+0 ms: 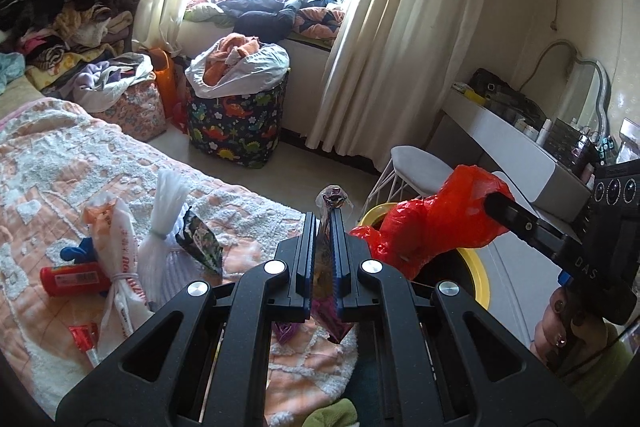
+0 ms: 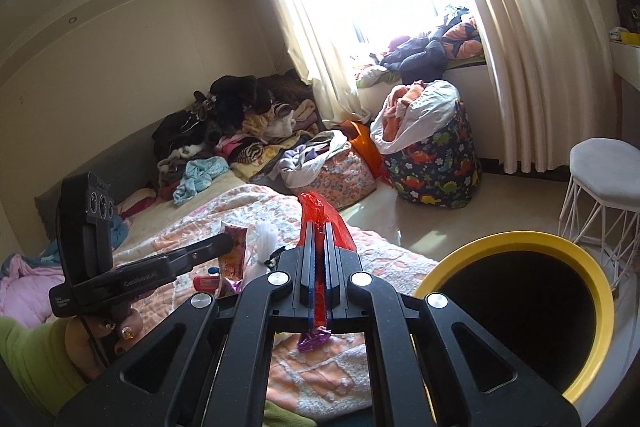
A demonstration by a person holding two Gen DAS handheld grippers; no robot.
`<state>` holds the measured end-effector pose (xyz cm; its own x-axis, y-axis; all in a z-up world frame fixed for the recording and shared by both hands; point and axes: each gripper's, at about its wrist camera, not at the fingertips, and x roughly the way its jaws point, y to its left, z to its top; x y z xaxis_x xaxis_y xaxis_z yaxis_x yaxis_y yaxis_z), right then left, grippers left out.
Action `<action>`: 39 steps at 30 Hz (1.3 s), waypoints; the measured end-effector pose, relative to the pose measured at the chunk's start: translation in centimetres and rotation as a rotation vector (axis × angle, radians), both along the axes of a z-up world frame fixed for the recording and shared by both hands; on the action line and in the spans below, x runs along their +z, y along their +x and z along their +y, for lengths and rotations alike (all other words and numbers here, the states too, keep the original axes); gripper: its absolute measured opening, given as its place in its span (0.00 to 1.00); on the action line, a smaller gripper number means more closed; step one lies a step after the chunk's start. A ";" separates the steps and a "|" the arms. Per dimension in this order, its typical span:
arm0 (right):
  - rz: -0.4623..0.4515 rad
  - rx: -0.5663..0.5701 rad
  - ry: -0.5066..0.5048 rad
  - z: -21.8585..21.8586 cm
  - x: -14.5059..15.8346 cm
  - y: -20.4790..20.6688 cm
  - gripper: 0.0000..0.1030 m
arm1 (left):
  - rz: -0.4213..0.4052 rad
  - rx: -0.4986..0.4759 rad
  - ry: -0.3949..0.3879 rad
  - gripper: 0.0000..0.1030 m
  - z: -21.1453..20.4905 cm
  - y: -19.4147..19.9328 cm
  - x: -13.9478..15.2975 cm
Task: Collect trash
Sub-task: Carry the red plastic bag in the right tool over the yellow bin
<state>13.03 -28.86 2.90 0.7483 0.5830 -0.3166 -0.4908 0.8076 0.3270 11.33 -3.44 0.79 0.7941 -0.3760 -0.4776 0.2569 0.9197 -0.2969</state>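
Left gripper (image 1: pixel 323 223): jaws are closed on a crinkled snack wrapper (image 1: pixel 332 197), whose long axis is run along the fingers, its twisted tip poking out past them towards the window.
Right gripper (image 2: pixel 319 227): jaws are pressed together on a thin red plastic bag (image 2: pixel 325 217); in the left wrist view the bag (image 1: pixel 432 223) is seen bunched and hanging over the bin.
Bin (image 2: pixel 592 281): round, yellow-rimmed, dark inside, set on the floor just beside the bed.
Bed cover (image 1: pixel 80 163): a tufted peach-and-white quilt.
Trash left on the bed: a white net bag (image 1: pixel 168 211) tied at its neck, a red tube (image 1: pixel 74 275), a dark foil packet (image 1: pixel 200 241) (all lying near one another).
Surroundings: a dinosaur-print fabric basket (image 1: pixel 236 123) stuffed with laundry, a white wire stool (image 2: pixel 604 179), pale pleated curtains (image 1: pixel 384 47).
Obstruction: nothing is seen between the red bag and the bin's mouth.
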 end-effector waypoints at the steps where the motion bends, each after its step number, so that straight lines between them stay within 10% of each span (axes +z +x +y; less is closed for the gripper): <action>1: 0.001 -0.009 0.004 -0.4 -0.1 0.0 0.03 | -0.002 -0.004 0.000 0.04 -0.3 0.0 0.0; 39: 0.121 -0.338 0.017 -11.4 -4.4 2.1 0.03 | 0.078 -0.196 0.032 0.04 -12.0 3.3 -3.5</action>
